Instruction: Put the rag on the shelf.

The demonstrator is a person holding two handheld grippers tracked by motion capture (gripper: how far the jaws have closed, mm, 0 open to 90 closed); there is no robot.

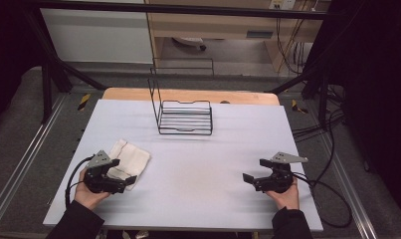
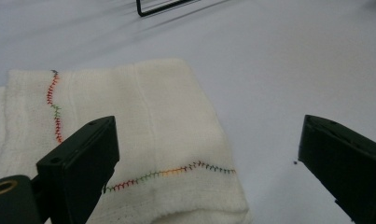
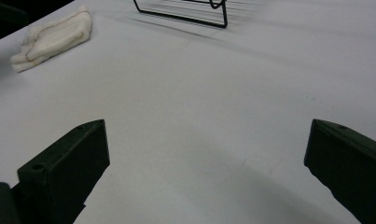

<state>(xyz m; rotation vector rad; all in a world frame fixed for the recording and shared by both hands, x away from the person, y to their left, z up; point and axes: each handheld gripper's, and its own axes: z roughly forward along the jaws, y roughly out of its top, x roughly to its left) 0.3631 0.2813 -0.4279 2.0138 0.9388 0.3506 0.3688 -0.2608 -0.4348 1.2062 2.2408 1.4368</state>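
A folded cream cloth [image 1: 130, 158] with coloured zigzag stitching lies on the left of the white table [image 1: 198, 149]. My left gripper [image 1: 122, 172] is open right at the cloth's near right corner; in the left gripper view the cloth [image 2: 129, 135] lies between and just beyond the jaws, under the left one. My right gripper [image 1: 254, 170] stands open over bare table at the front right, with nothing between its jaws. In the right gripper view the cloth [image 3: 52, 37] lies far off at the upper left.
A black wire rack [image 1: 184, 115] stands at the middle back of the table; its base also appears as the rack [image 3: 185, 11] in the right gripper view. Cables [image 1: 332, 194] trail off the right edge. A wooden edge [image 1: 188, 94] borders the back.
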